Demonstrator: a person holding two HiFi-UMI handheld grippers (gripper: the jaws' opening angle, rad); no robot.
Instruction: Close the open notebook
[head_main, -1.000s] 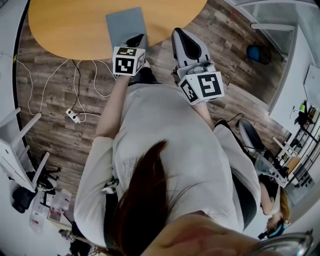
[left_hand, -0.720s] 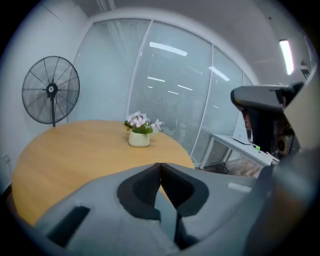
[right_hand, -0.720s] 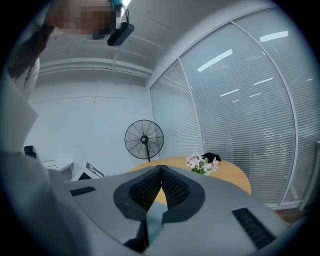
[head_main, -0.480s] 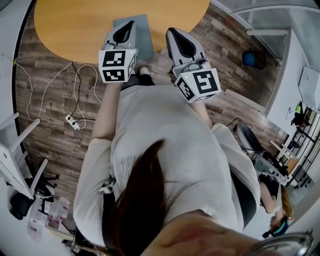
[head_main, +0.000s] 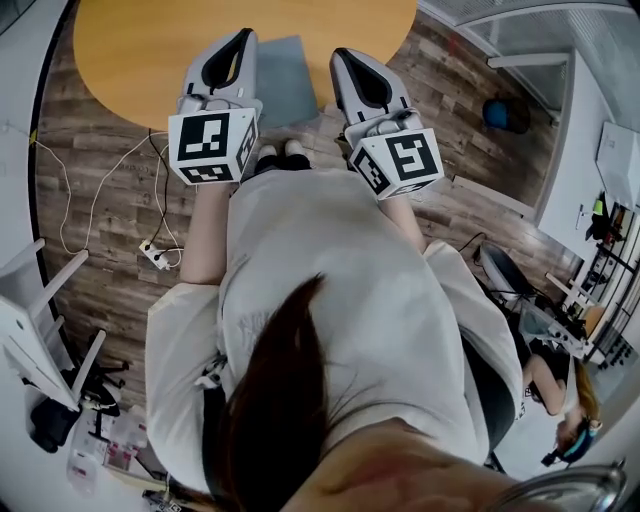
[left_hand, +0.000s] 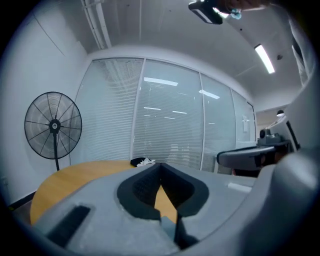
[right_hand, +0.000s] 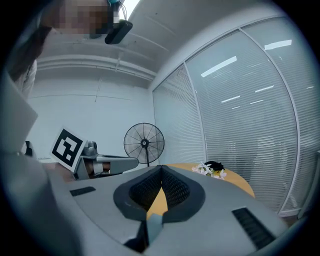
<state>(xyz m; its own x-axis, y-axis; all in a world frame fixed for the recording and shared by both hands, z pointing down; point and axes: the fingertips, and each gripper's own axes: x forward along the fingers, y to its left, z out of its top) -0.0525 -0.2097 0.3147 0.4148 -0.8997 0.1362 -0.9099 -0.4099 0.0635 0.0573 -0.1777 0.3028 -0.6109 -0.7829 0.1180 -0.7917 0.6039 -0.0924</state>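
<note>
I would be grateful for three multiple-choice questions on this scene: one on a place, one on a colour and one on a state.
1. Where does the notebook lie?
A on the floor; B on the round table, at its near edge; C on a chair.
2. What colour is its cover?
A red; B yellow; C grey.
3. How do the jaws of the left hand-held gripper stand?
A together, with nothing between; B wide apart; C clamped on the notebook.

Answers:
1 B: the head view shows it on the tabletop.
2 C: the cover is plain grey.
3 A: the left gripper view shows the tips meeting, with nothing between them.
</note>
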